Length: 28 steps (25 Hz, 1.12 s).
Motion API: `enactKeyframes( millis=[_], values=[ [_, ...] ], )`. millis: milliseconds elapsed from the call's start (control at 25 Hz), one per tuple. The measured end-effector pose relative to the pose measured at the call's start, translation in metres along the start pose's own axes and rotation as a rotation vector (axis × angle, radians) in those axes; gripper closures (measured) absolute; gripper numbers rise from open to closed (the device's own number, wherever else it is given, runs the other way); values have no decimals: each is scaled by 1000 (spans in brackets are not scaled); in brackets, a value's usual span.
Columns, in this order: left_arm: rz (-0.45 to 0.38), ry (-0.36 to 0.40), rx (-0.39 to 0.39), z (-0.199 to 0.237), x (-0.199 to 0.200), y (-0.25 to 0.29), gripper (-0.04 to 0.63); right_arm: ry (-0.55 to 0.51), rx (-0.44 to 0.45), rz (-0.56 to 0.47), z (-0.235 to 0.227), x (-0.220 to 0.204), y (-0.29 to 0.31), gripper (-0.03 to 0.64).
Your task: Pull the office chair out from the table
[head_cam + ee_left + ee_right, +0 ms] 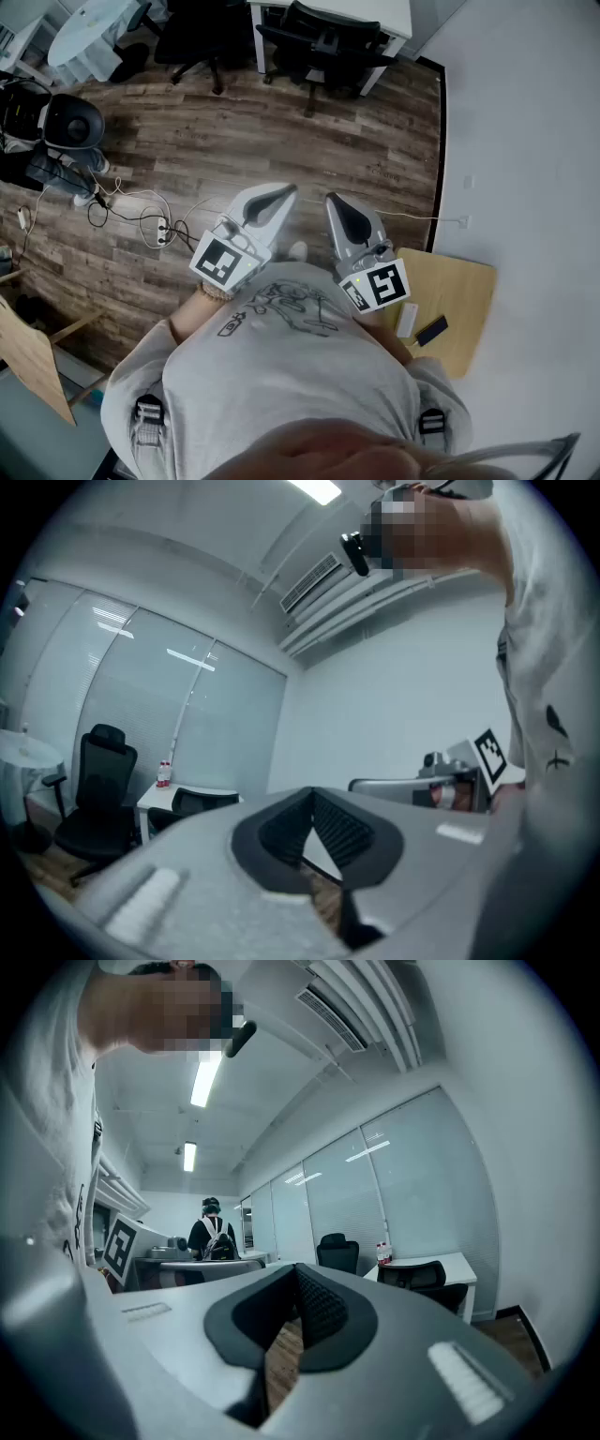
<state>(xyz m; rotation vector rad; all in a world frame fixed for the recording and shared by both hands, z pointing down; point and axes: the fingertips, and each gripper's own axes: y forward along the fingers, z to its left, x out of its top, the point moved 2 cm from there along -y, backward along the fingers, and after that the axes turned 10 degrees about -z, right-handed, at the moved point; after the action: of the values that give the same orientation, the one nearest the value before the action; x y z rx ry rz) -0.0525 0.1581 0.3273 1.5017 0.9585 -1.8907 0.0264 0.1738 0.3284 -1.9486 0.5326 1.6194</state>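
The black office chair [323,47] stands far ahead, tucked under the white table [389,17] at the top of the head view. It also shows in the left gripper view as the chair [200,803] under the table [173,792], and in the right gripper view as the chair [417,1277] under the table [448,1264]. My left gripper [281,193] and right gripper [336,202] are held side by side close to my chest, pointing level toward the chair and far from it. Both are shut with nothing between the jaws, as seen on the left gripper [312,795] and the right gripper [296,1269].
A second black chair [192,37] stands by a round white table [94,33]. A power strip with cables [159,230] lies on the wood floor at left, near a black device [70,122]. A small wooden table [459,309] is at my right. A person [214,1237] stands far off.
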Motion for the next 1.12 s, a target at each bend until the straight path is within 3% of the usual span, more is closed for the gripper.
enactKeyframes(
  millis=[520, 1120],
  values=[
    [-29, -3, -21, 33, 4, -31, 592, 13, -30, -25, 23, -14, 33, 611],
    [7, 12, 14, 81, -6, -44, 592, -6, -30, -1, 25, -34, 69, 611]
  ],
)
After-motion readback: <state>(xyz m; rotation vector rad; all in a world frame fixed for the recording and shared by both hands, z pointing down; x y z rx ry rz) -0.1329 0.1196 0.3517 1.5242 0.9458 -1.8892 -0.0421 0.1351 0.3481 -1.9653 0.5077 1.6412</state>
